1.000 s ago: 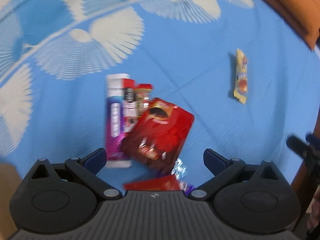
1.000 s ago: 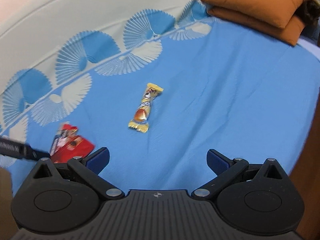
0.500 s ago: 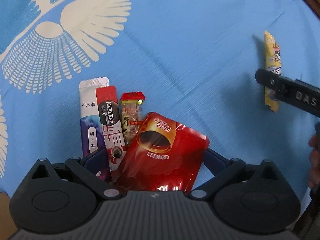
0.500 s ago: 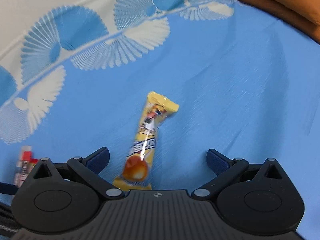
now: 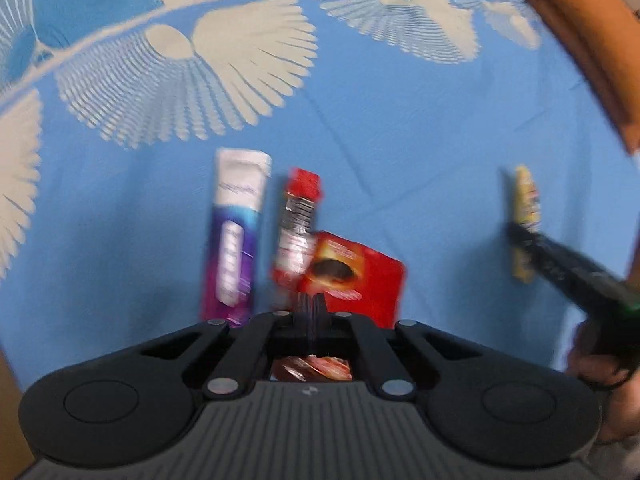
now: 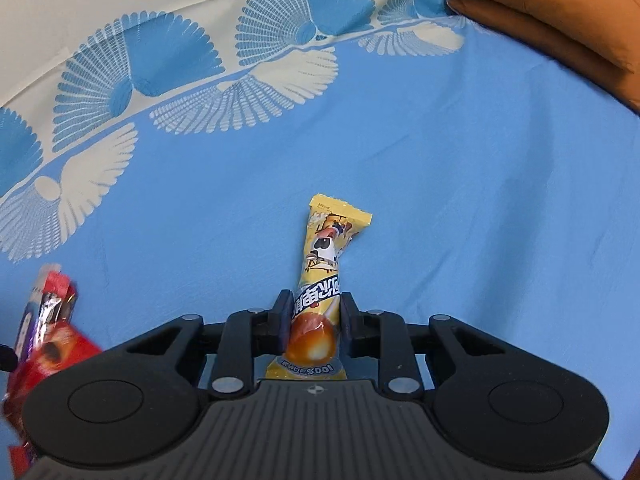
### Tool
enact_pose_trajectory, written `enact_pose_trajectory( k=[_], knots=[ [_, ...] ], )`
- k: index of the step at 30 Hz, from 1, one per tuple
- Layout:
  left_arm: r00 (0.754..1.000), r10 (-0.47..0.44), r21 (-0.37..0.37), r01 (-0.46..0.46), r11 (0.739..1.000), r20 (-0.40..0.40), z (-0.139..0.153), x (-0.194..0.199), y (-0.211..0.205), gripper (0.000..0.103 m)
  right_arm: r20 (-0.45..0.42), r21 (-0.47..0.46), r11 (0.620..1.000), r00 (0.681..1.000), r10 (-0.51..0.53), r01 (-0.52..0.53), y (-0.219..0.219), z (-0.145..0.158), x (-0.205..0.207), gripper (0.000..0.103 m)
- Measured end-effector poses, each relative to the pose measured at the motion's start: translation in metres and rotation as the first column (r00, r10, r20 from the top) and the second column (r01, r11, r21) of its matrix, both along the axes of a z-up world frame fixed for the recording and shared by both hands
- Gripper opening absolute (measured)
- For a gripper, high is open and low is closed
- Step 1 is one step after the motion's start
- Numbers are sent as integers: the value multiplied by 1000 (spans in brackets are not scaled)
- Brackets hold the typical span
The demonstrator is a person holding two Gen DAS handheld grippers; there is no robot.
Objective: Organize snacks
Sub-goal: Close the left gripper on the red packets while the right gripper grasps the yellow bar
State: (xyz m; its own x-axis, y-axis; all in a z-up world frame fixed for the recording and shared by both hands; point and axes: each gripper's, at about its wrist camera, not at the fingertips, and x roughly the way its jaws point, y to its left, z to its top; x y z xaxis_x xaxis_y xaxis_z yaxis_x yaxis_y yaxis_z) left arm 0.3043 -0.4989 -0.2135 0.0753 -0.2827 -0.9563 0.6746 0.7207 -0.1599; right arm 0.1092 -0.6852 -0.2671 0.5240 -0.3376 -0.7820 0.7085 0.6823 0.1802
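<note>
A blue bedsheet [image 6: 440, 152] with white fan patterns covers a bed. In the left wrist view, the left gripper [image 5: 309, 306] has its fingers fully shut, pinching the near edge of a red snack pouch [image 5: 356, 268] beside a purple packet [image 5: 234, 232]. The right gripper [image 6: 314, 318] is closing on a yellow snack bar [image 6: 324, 264], fingers touching its lower half. Lifting slowly, grips firm, should keep both wrappers from slipping.
</note>
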Motion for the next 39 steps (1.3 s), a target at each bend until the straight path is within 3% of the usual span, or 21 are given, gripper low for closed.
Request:
enact_pose_trajectory(
  k=[2,5,6,7,9,10,17,20,24,27,29,31,33,39],
  knots=[
    [999,-2,-25,1,1000,-41,-3,-8,-2,0,2,9,1000,1000,-4,4,5,1,-6,27],
    [1000,-22,-4,22,1000,-11,-6,-20,-13,4,6,12,1000,1000,-18,18,7,2,-12,27],
    [999,-36,-2,36,999,-7,-9,-21,-17,17,2,8,1000,1000,-22,22,8,2,-14,27],
    [999,-43,7,43,999,-6,-11,-22,-22,37,1,7,1000,1000,-24,24,8,2,-15,27],
    [998,-58,0,58,998,-11,-17,-26,-28,61,-1,15,1000,1000,-25,25,7,0,-18,27],
    [998,-66,4,66,998,3,-19,-27,-32,67,0,15,1000,1000,-24,24,6,-1,-19,27],
    [989,-89,83,80,993,117,-19,-34,-39,69,27,26,999,999,-27,26,4,-2,-23,27],
    [977,-134,139,111,984,167,-24,-37,-38,76,45,27,999,998,-33,32,4,-4,-26,27],
    [960,-225,183,193,964,169,-34,-53,-48,87,58,16,1000,998,-25,24,4,-5,-27,27],
    [930,-311,237,263,935,195,-41,-67,-61,86,66,11,1000,998,-23,23,5,-6,-29,27],
    [931,-295,242,242,940,215,-42,-64,-61,72,64,3,1000,998,-19,19,6,-6,-28,27],
    [967,-188,167,159,973,172,-32,-47,-52,43,66,1,1000,998,-18,18,8,-6,-29,27],
    [991,-78,60,72,996,105,-18,-28,-39,27,74,7,1000,997,-22,22,8,-6,-30,27],
    [996,38,-51,-34,998,86,11,-5,-13,7,98,24,998,993,-60,58,7,-5,-37,27]
  ],
)
